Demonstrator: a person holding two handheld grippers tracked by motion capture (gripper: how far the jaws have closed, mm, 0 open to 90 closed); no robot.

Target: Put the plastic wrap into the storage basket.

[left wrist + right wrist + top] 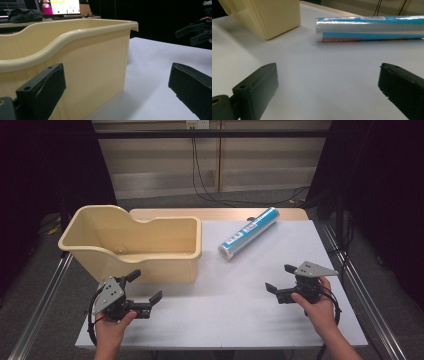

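Observation:
A cream plastic bin point(135, 245) stands on the left half of the white table point(235, 305); its side wall point(95, 65) rises close ahead in the left gripper view. A blue and white wrapped roll point(248, 233) lies on its side at the table's back middle, and it stretches across the top of the right gripper view point(372, 28). My left gripper point(145, 287) sits near the front left, just in front of the bin, open and holding nothing. My right gripper point(281, 279) rests at the front right, open and holding nothing, pointing towards the roll.
Metal rails point(370, 310) run along both sides of the table. Black cables point(200, 175) hang by the back wall. The bin's corner point(274, 20) stands at the upper left of the right gripper view. A monitor point(62, 6) glows beyond the bin.

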